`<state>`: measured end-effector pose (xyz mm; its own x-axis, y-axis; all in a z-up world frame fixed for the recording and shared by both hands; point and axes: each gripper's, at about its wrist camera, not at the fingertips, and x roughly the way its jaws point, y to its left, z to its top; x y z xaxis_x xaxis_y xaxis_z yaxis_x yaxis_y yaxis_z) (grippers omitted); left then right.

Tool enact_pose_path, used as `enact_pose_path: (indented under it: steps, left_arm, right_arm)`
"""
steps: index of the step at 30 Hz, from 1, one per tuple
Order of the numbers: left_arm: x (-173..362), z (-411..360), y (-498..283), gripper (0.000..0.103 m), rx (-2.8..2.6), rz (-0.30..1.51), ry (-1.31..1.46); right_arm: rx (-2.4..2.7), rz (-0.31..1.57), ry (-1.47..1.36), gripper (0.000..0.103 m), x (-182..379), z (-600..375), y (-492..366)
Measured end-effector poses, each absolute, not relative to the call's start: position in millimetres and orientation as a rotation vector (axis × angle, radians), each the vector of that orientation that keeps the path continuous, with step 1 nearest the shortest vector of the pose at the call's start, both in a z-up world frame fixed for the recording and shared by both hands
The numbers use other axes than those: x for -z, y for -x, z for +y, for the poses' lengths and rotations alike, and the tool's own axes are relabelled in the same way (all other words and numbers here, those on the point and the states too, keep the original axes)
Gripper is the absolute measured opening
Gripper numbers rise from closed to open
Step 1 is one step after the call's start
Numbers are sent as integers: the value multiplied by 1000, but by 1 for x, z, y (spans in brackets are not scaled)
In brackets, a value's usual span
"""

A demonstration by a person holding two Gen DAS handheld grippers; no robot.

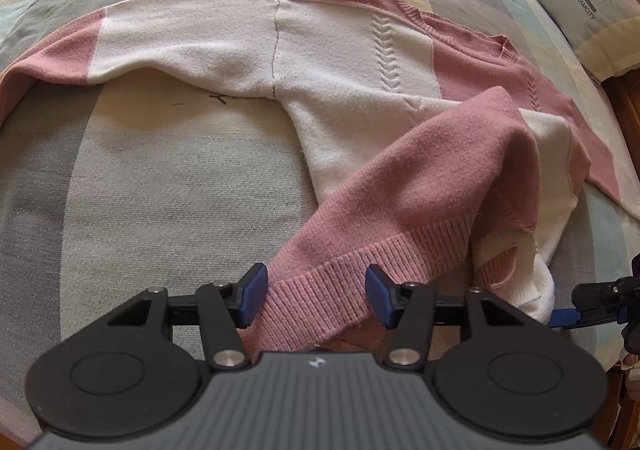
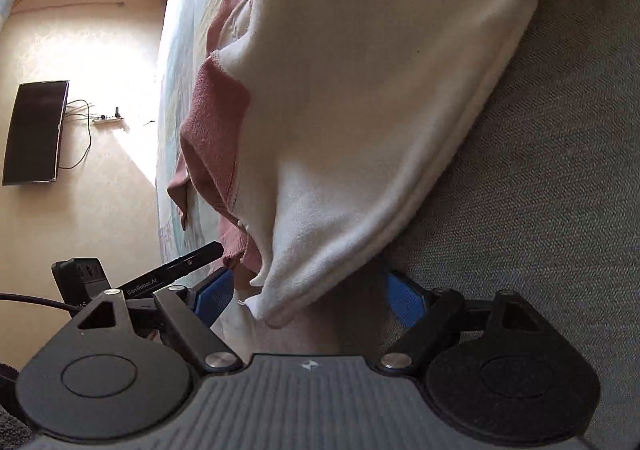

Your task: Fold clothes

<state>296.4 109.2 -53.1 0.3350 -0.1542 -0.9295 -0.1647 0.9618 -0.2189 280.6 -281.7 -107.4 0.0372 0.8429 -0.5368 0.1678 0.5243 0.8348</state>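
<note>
Striped grey-and-cream bedspread (image 1: pixel 132 186) carries the pink-and-cream knitted sweater (image 1: pixel 340 62), spread flat. Left gripper (image 1: pixel 316 296) stands part-open astride the ribbed pink hem (image 1: pixel 340 270); close squarely on it. Right gripper (image 2: pixel 308 296) gapes around the cream corner (image 2: pixel 288 290); seat deeper before closing.

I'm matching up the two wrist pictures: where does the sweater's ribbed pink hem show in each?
Left wrist: the ribbed pink hem lies bottom centre, between the left tongs.
Right wrist: not clearly in it; only the sweater with its white corner low centre.
Shared landmark: the striped bedspread.
</note>
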Motion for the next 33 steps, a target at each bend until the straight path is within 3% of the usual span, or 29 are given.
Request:
enact_pose_path:
  steps: [8, 11, 14, 15, 16, 22, 33]
  left_arm:
    - [58, 106, -301, 54, -18, 1237, 326]
    - [57, 104, -301, 54, -12, 1240, 316]
    - [58, 107, -302, 54, -18, 1239, 331]
    - [58, 107, -302, 54, -19, 1238, 333]
    - [59, 107, -302, 54, -18, 1238, 330]
    - [56, 108, -302, 54, -6, 1246, 305]
    - [49, 109, -288, 54, 33, 1287, 251]
  right_arm:
    - [-589, 1349, -1171, 87, 131, -253, -277]
    - [-530, 1290, -1293, 82, 140, -255, -275]
    - [-430, 1274, -1391, 46, 155, -267, -262]
    - [-398, 1277, -1413, 27, 161, -268, -258]
    - [-379, 1276, -1426, 18, 165, -268, -255]
    - [-359, 1313, -1341, 18, 150, -253, -260]
    - [-339, 1464, -955, 16, 72, -298, -255]
